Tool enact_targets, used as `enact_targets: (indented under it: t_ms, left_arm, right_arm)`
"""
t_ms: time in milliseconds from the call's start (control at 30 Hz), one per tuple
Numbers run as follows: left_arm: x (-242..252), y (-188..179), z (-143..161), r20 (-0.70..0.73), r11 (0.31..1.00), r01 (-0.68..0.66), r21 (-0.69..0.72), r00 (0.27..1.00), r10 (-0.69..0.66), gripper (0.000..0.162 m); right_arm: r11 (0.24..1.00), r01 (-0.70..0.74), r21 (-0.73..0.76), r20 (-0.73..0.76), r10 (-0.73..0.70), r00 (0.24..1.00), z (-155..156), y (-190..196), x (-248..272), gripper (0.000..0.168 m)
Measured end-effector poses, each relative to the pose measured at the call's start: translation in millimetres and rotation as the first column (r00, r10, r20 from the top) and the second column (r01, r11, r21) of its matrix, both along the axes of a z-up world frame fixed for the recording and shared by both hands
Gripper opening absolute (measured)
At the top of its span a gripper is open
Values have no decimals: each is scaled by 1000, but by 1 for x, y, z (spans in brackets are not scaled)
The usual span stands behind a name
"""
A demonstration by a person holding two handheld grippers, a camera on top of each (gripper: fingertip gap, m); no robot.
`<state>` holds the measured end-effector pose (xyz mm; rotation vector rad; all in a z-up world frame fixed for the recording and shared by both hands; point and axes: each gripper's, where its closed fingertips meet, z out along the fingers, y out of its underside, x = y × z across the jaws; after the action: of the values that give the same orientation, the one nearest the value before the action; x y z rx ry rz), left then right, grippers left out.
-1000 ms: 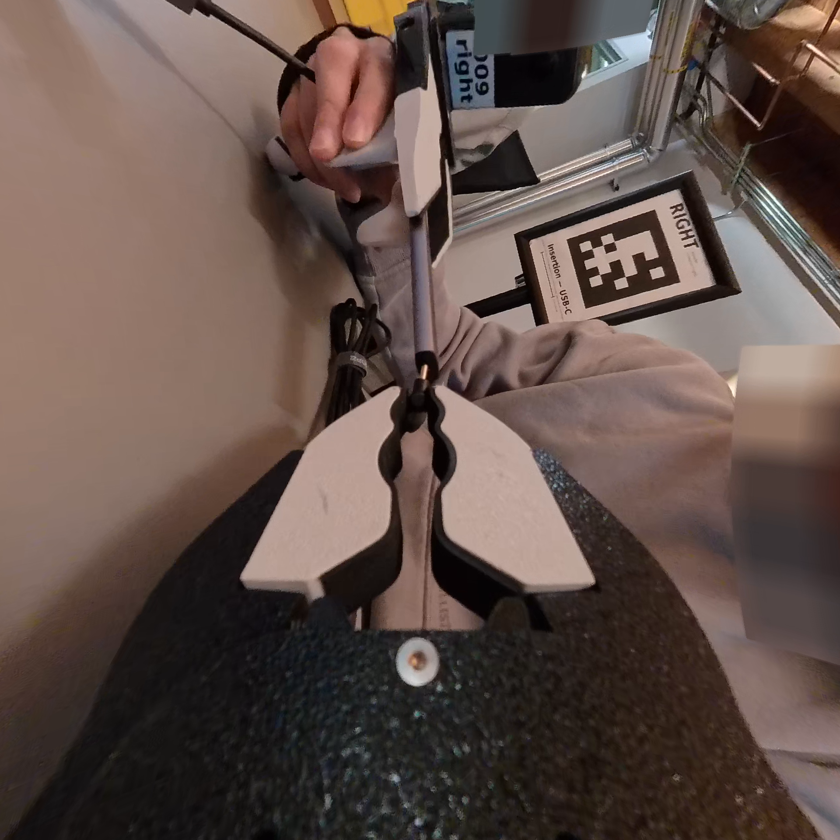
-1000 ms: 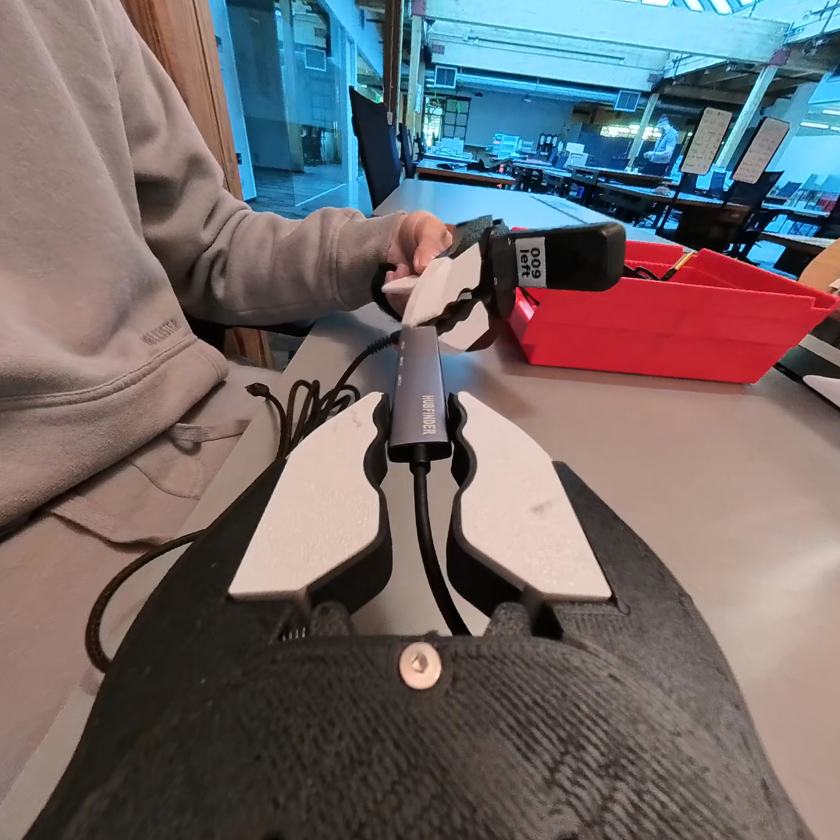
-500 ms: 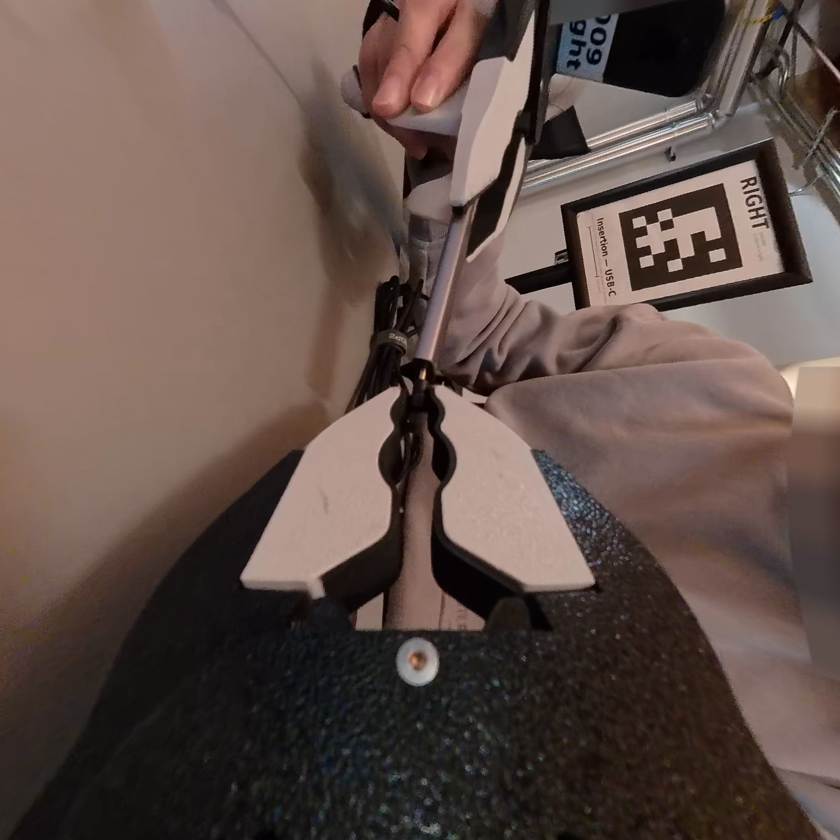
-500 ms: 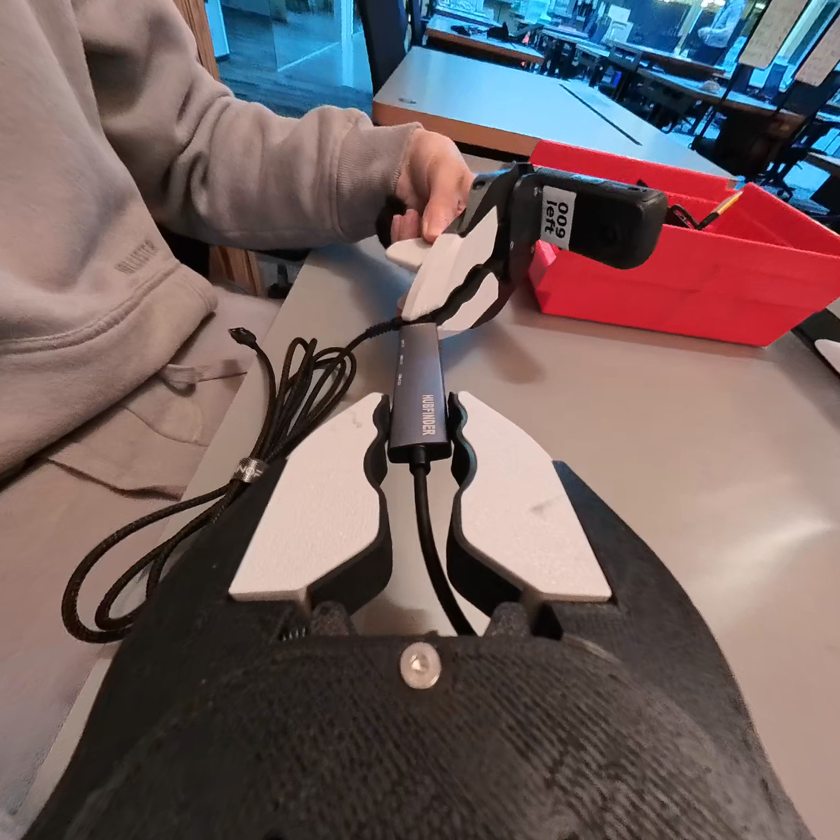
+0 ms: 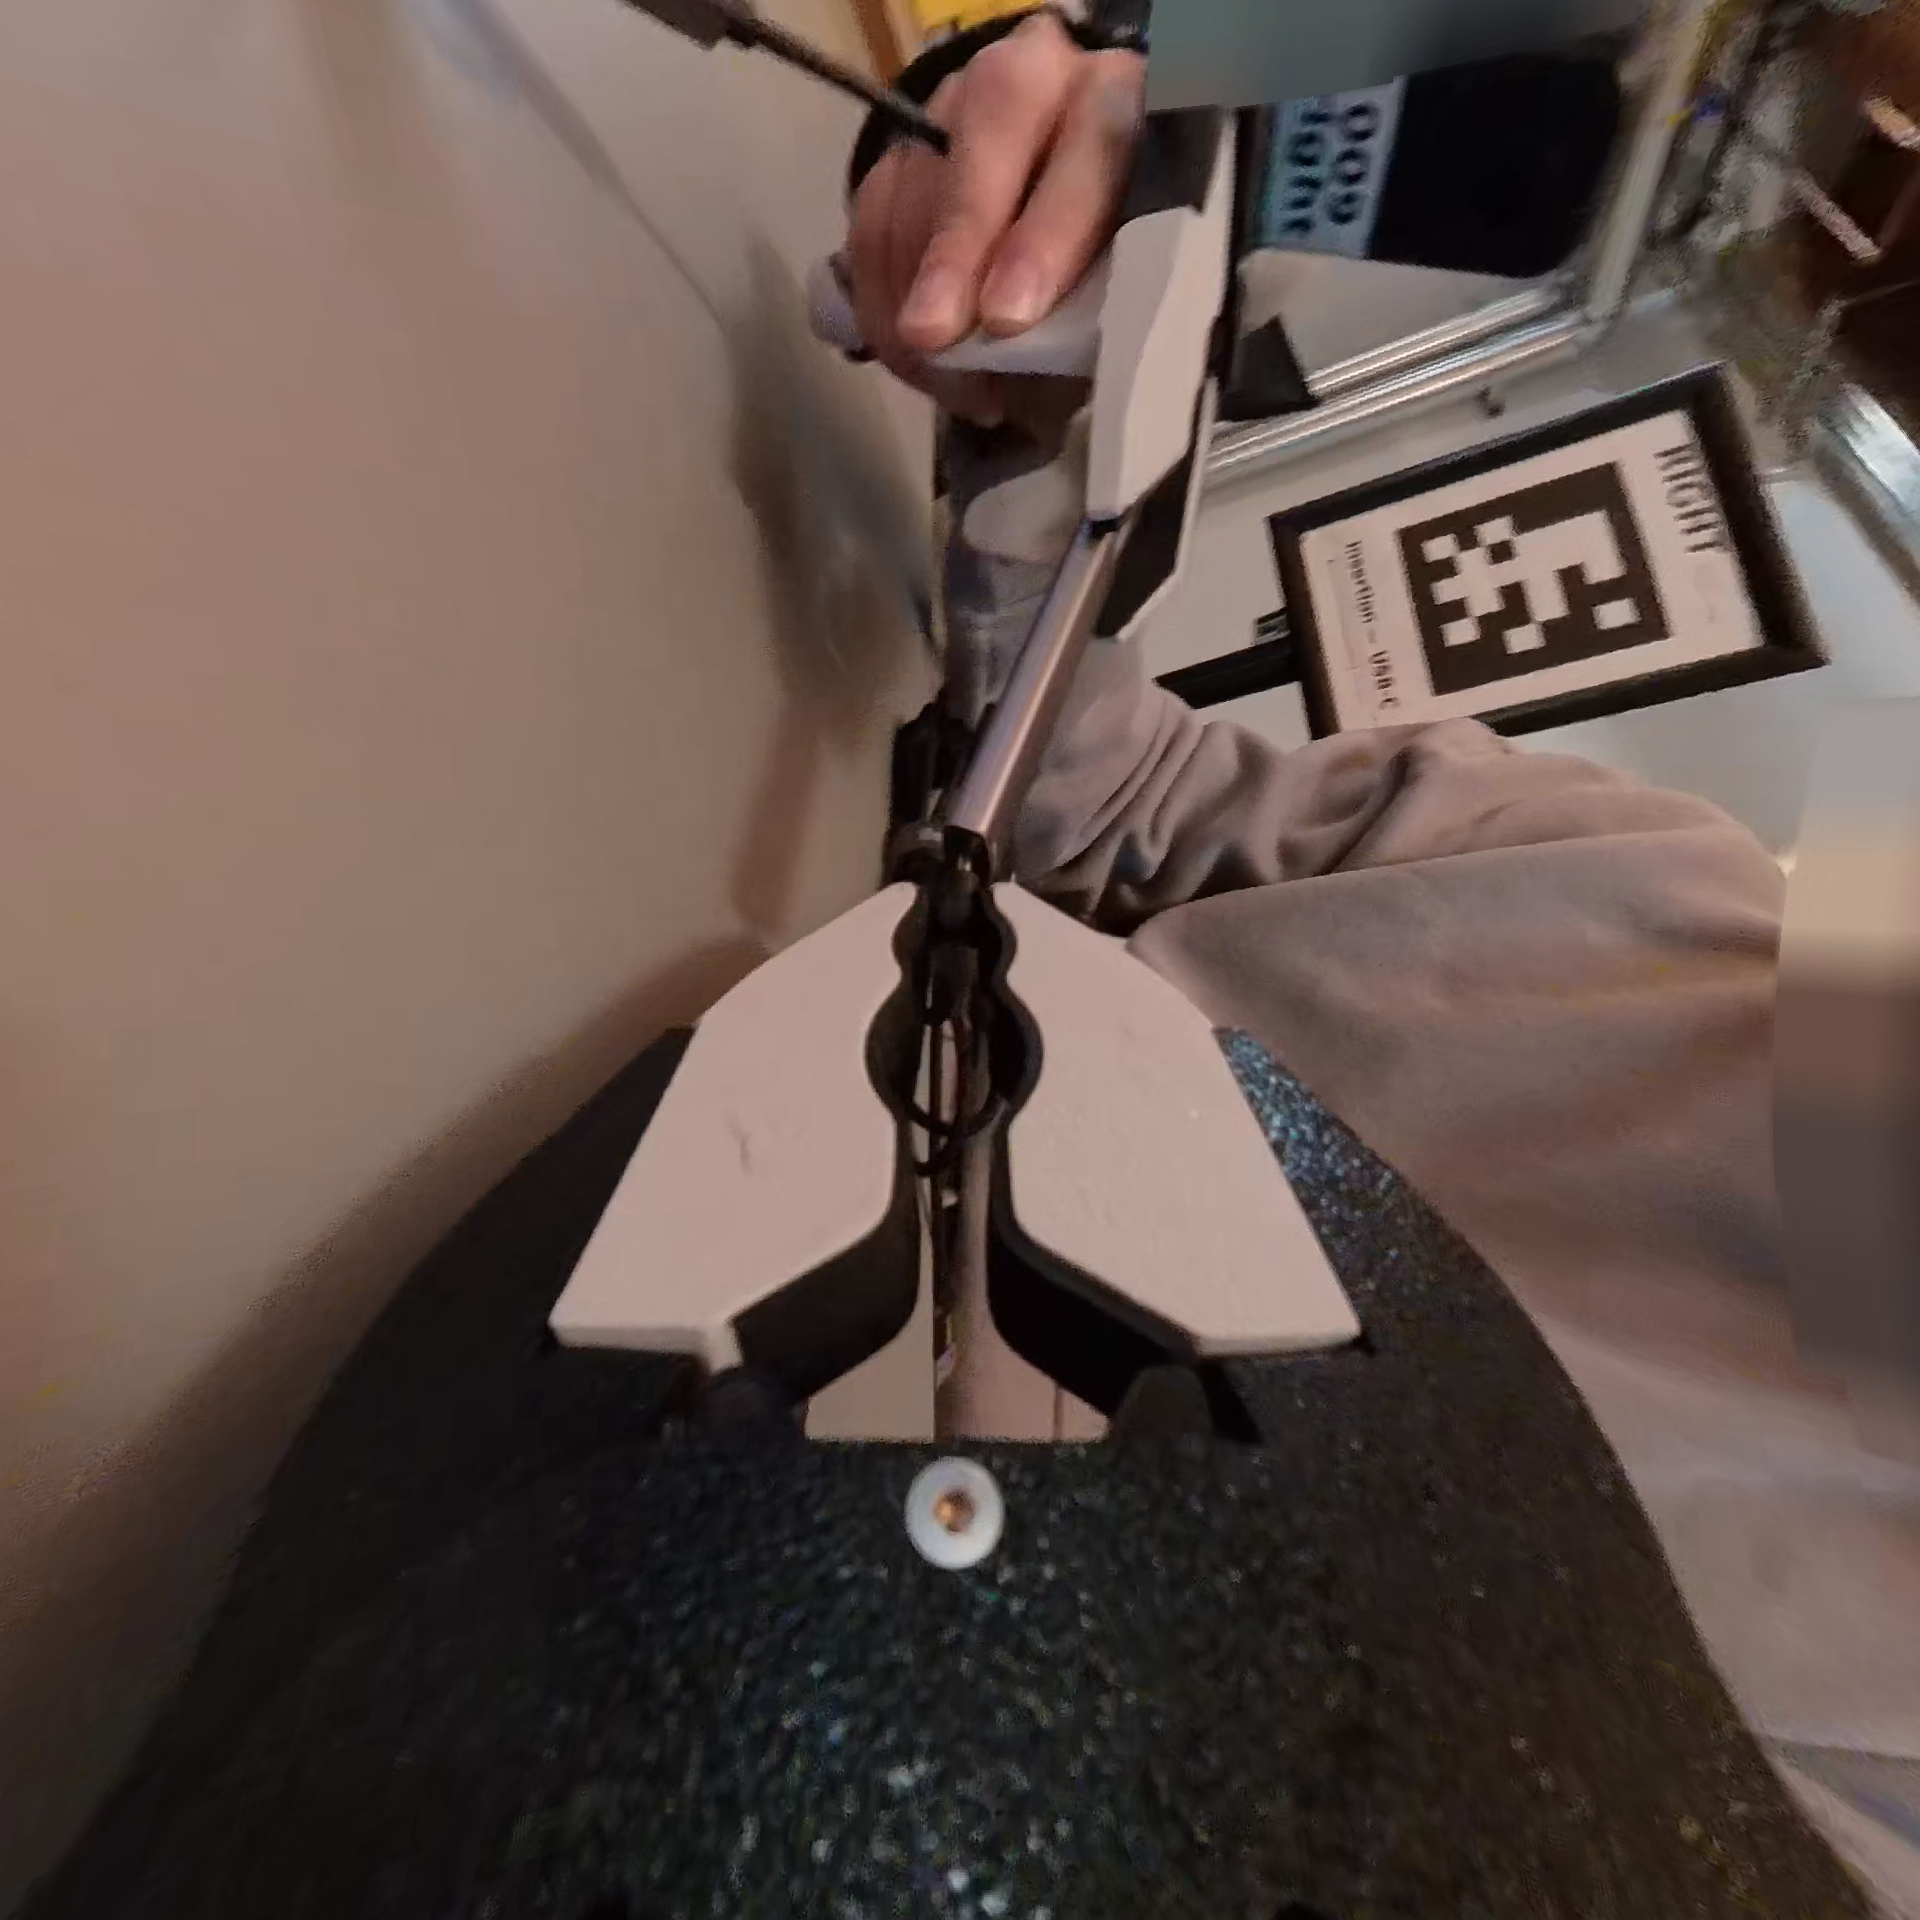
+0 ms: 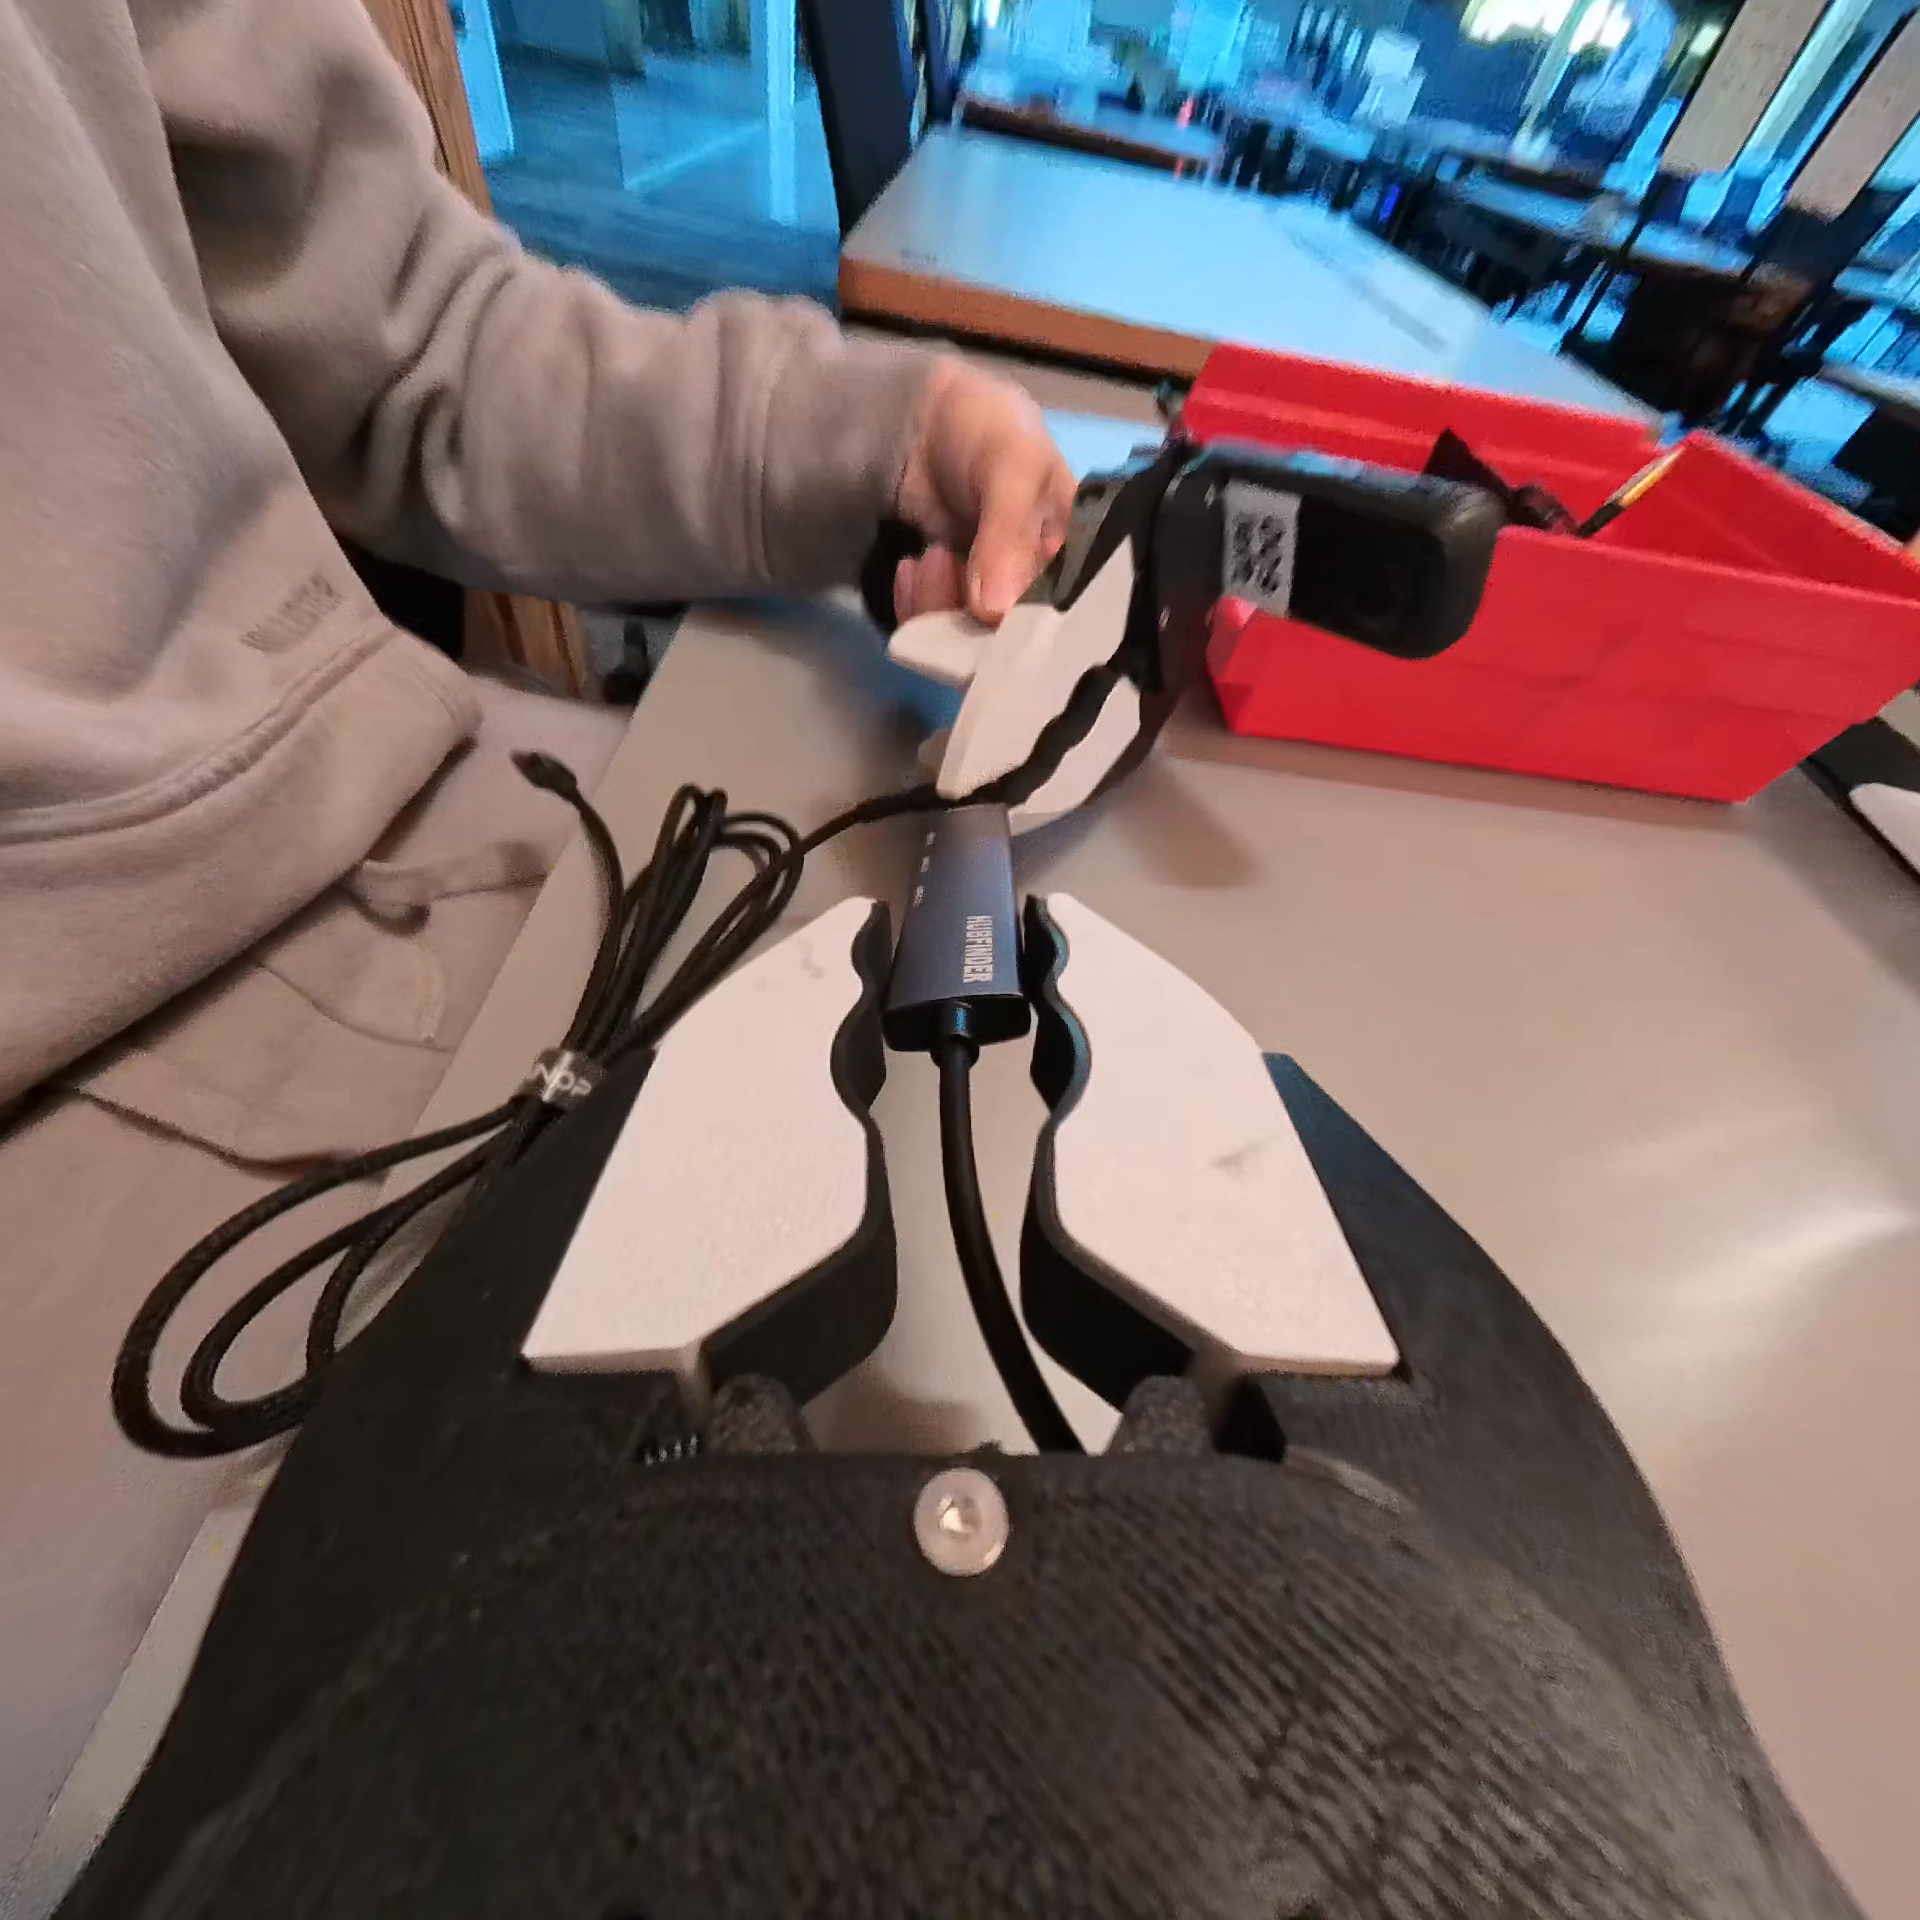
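Left tongs (image 5: 951,899) have dipped a bit toward the desk (image 6: 1507,1091), still clenched on the braided cable's plug (image 5: 940,847) at the far end of the hub (image 6: 961,956). Right tongs (image 6: 961,914) grasp the hub by its near end, held over the desk edge nearest the person. Plug meets hub end; whether it's seated, can't tell. Cable coil (image 6: 634,935) lies slack at that edge. Red bin (image 6: 1558,686) sits further in.
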<state>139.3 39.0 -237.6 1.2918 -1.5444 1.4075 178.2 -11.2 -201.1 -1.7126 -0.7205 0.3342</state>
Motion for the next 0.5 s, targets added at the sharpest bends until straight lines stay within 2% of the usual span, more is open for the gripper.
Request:
enact_targets:
  t_ms: [67, 100, 367, 500]
  left_arm:
    - [3, 1, 12, 57, 994, -8, -108, 998, 14, 7]
    - [5, 2, 13, 83, 993, -15, -114, 996, 25, 8]
    - [12, 7, 17, 163, 996, -74, -59, 983, 82, 13]
    - [19, 15, 10, 171, 989, -144, 45, 976, 134, 42]
  right_arm:
    - [998, 7, 67, -86, -1, 996, 8, 0, 4, 25]
    - [996, 10, 85, -114, 0, 993, 9, 1, 6, 25]
    - [990, 35, 139, -157, -13, 987, 12, 3, 12, 25]
    - [985, 62, 159, -168, -34, 985, 15, 2, 17, 25]
